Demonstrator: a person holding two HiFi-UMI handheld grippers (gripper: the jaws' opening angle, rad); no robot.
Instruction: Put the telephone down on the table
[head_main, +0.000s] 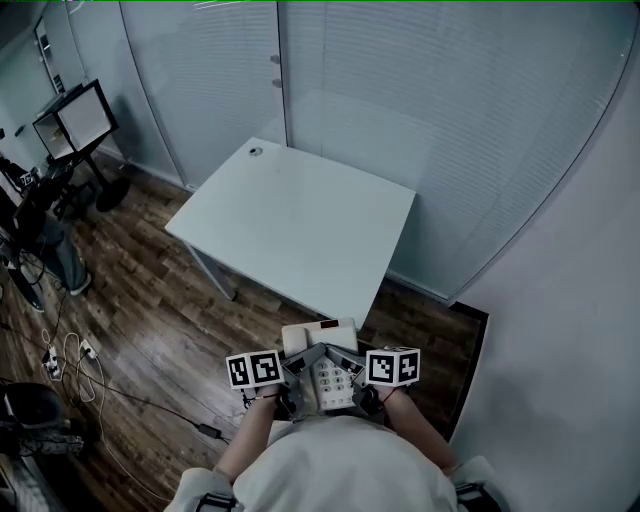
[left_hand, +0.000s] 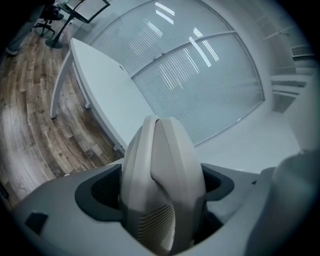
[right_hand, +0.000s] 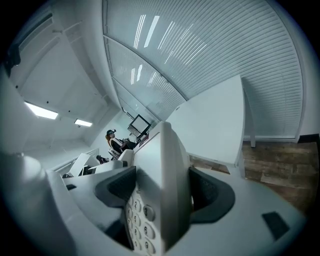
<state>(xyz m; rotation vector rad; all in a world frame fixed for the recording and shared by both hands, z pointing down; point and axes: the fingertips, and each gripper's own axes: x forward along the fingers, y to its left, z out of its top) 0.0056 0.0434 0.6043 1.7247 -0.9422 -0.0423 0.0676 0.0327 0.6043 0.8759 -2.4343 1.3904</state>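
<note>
The left hand-held gripper (left_hand: 159, 196) is seen clamped on the telephone (head_main: 323, 366): its two dark jaws are pressed against either side of the pale handset, whose slotted grille is turned toward the camera. The right hand-held gripper (right_hand: 161, 194) is likewise closed on the telephone, with its jaws set against the opposite edge of the body, and the numbered keypad is seen just left of the jaws.

In the head view the telephone is held between both grippers at the lower centre of the frame, in front of the person's torso and off the desk (head_main: 300, 222). A small red patch is seen at its far end. The marker cubes are seen to the left and right of the telephone.

The white desk is set in the middle of the frame, beyond the telephone, with its near edge just above the telephone's far end. A wooden floor (head_main: 150, 300) is spread below and to the left. Cables (head_main: 70, 362) are seen on it at the left edge, and a monitor (head_main: 80, 118) is placed at the upper left. A wall of blinds (head_main: 450, 120) fills the upper frame.
</note>
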